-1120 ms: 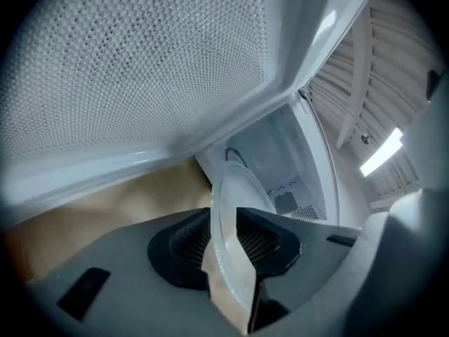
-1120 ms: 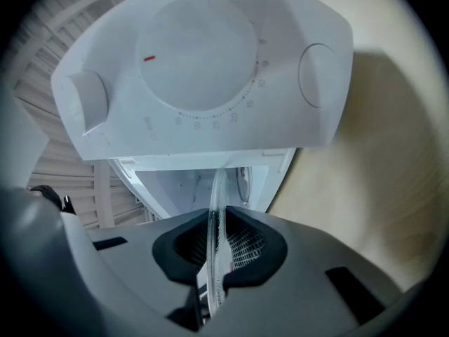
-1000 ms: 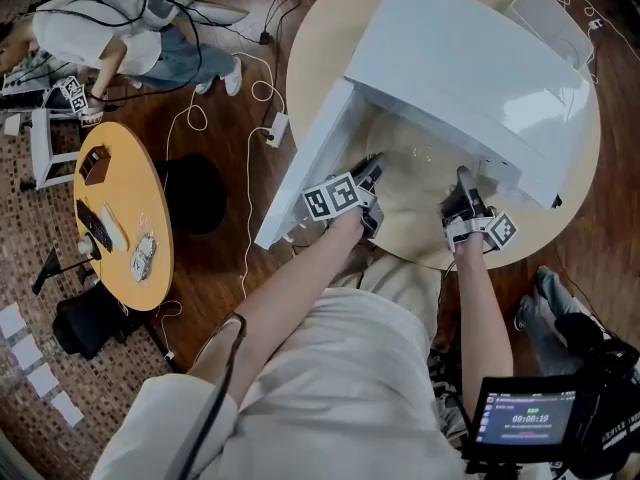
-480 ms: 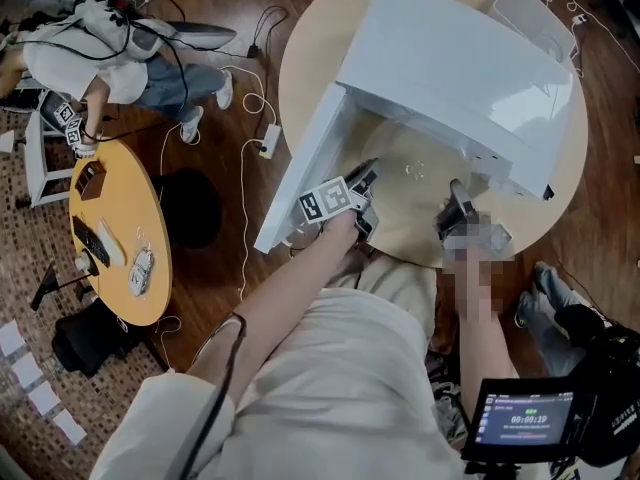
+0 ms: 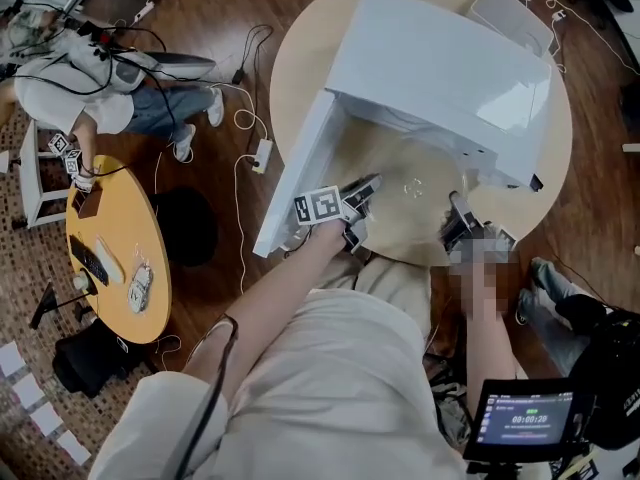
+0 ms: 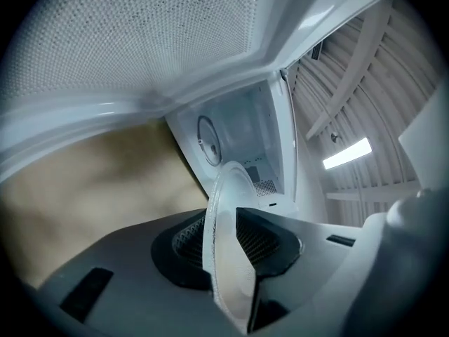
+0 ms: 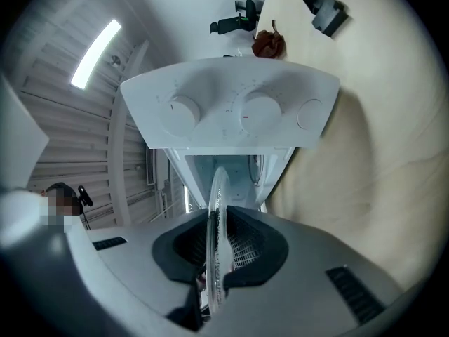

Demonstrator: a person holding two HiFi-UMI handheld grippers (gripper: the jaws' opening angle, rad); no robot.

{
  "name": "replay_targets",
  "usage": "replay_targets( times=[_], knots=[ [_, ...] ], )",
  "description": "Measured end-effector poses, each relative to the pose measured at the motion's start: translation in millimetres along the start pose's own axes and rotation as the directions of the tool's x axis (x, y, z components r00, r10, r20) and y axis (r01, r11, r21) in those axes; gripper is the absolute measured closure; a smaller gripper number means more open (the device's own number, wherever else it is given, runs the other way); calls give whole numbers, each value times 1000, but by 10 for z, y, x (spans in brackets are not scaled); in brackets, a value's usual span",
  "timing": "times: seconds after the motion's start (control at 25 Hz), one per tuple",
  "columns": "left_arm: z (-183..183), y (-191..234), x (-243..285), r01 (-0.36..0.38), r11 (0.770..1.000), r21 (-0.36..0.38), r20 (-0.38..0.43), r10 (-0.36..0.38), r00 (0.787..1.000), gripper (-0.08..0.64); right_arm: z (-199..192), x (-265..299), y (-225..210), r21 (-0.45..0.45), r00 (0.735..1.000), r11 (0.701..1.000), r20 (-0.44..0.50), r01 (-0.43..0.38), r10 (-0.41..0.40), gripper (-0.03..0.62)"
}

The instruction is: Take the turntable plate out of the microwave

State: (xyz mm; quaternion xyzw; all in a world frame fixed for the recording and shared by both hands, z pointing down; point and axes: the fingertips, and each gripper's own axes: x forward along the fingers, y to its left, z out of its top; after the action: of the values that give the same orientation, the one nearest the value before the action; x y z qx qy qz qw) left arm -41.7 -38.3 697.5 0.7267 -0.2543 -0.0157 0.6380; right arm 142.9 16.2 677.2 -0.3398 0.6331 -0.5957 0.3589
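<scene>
Clear glass turntable plate (image 5: pixel 410 193) held before the open microwave (image 5: pixel 440 58)
Left gripper (image 5: pixel 365 186) and right gripper (image 5: pixel 455 208) clamp opposite rim edges; the plate is round, transparent, textured along its rim (image 6: pixel 224 244); it hangs above the beige surface (image 5: pixel 298 63).

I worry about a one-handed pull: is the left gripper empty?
No, the left gripper view shows the left gripper closed on the rim of the glass turntable plate.

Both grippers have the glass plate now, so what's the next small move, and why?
Probably lower the turntable plate, kept level, onto the table in front of the microwave. The left gripper and right gripper each clamp its rim, and it appears clear of the cavity.
</scene>
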Motion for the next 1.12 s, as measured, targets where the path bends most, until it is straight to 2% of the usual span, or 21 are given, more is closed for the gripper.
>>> replay_targets(
  times=[0.2, 0.32, 0.44, 0.64, 0.68, 1.12],
  knots=[
    [-226, -198, -7, 98, 994, -42, -121, -102, 987, 462, -46, -114, 178, -12, 999, 1000, -52, -14, 13, 560],
    [-281, -310, 11, 124, 991, -42, -160, -129, 979, 463, -118, -123, 288, -30, 995, 999, -100, -17, 14, 560],
    [-321, -385, 35, 146, 989, -14, -189, -146, 971, 463, -127, -159, 343, -33, 994, 999, -107, -22, 18, 560],
    [-323, -596, 51, 195, 980, -37, -193, -199, 961, 473, -62, -232, 452, -27, 997, 999, -81, -19, 17, 560],
    [-311, -622, 59, 199, 979, -41, -191, -204, 960, 494, -47, -234, 470, -25, 997, 1000, -76, -17, 15, 560],
    [-228, -871, 31, 222, 972, -79, -190, -233, 954, 505, 43, -167, 702, -75, 995, 997, -91, 25, -32, 561]
  ],
)
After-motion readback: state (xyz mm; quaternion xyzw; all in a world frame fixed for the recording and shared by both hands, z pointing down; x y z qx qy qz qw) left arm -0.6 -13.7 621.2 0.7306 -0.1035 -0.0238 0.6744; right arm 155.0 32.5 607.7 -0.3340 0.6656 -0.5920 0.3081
